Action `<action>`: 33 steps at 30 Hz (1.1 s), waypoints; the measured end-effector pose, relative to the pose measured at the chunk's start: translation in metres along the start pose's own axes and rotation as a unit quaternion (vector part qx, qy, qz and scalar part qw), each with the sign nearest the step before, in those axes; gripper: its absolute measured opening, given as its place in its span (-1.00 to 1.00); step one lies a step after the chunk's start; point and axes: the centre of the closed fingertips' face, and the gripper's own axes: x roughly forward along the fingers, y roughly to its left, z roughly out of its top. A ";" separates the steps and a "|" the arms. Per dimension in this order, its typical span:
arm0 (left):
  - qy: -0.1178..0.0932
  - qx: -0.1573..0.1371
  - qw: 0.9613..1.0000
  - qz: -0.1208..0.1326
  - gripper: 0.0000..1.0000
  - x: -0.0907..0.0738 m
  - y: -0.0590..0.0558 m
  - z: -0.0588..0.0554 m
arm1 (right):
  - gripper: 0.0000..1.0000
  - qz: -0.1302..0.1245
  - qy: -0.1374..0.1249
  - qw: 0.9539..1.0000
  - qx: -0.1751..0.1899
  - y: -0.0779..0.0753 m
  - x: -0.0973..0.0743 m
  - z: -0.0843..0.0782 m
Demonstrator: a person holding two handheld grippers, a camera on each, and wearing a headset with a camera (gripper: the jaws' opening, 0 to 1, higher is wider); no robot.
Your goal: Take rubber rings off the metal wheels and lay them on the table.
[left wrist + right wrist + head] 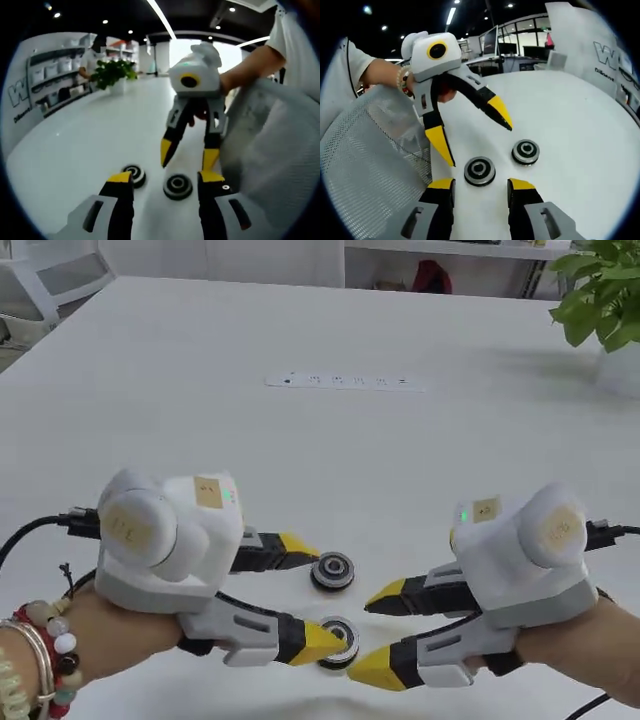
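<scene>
Two metal wheels with black rubber rings lie on the white table [300, 440]. The far wheel [332, 570] lies flat, and the near wheel [341, 639] sits close to the table's front edge. My left gripper [315, 592] is open, its yellow tips on either side of the wheels. My right gripper [370, 633] faces it, also open. In the left gripper view the near wheel [178, 186] lies just ahead of the open jaws, the other wheel [134, 175] by the left tip. In the right gripper view one wheel [480, 171] lies between the tips and the other wheel [525, 151] further right.
A white power strip [345, 381] lies mid-table. A potted plant [600, 290] stands at the far right corner, and a chair [50, 280] at the far left. A mesh chair back [370, 160] is close behind the person.
</scene>
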 end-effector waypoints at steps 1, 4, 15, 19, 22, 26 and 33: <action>0.001 0.002 1.000 -0.002 0.02 0.000 -0.001 -0.001 | -0.22 0.000 0.001 1.000 0.000 0.000 0.000 -0.001; 0.001 0.008 1.000 -0.001 -0.02 0.003 -0.002 -0.002 | -0.24 -0.004 0.007 1.000 -0.003 -0.001 0.002 -0.002; 0.016 0.024 0.999 -0.024 -0.34 0.011 -0.016 -0.014 | -0.39 0.000 0.010 1.000 -0.013 0.003 0.005 -0.002; 0.023 0.032 0.999 -0.025 -0.42 0.012 -0.017 -0.016 | -0.41 0.000 0.009 1.000 -0.016 0.003 0.006 -0.001; 0.016 0.025 0.999 -0.028 -0.55 0.013 -0.018 -0.014 | -0.43 -0.002 0.008 1.000 -0.017 0.002 0.005 -0.001; 0.016 0.019 0.999 -0.031 -0.58 0.014 -0.019 -0.015 | -0.45 -0.003 0.008 1.000 -0.015 0.001 0.005 -0.001; 0.018 0.014 0.999 -0.029 -0.68 0.014 -0.017 -0.016 | -0.48 -0.001 0.008 1.000 -0.019 0.002 0.005 -0.001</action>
